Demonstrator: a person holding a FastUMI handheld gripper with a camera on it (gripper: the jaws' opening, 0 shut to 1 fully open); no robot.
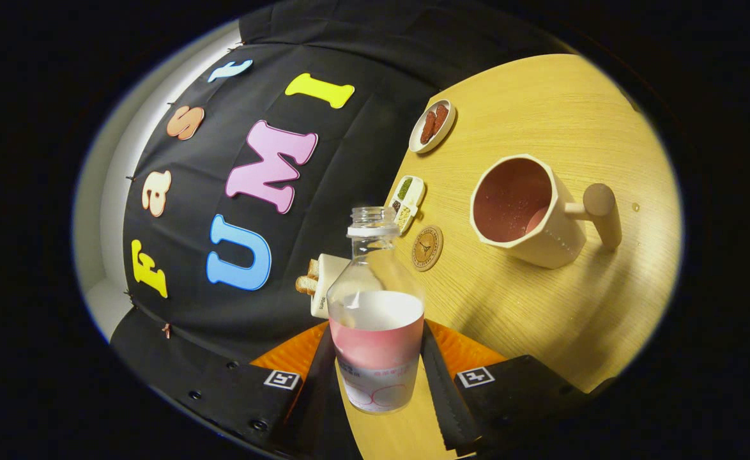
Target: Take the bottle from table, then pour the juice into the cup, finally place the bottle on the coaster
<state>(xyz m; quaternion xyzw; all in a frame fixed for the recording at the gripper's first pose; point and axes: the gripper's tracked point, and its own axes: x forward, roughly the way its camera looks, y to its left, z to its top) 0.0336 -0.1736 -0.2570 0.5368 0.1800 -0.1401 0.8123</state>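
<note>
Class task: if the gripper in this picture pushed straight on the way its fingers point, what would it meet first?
The bottle: it already sits between the gripper's fingers, which appear to press its sides. Beyond it, likely the small dish with bread, though depth is unclear.

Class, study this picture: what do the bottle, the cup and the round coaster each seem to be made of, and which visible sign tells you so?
Bottle, clamped between the gripper fingers: clear plastic or possibly glass, since you see straight through its neck; a paper-like label wraps it.
Cup: probably matte ceramic, cream outside, with a wood-look peg handle.
Coaster: likely cork or wood, tan with a dark printed emblem.
</note>
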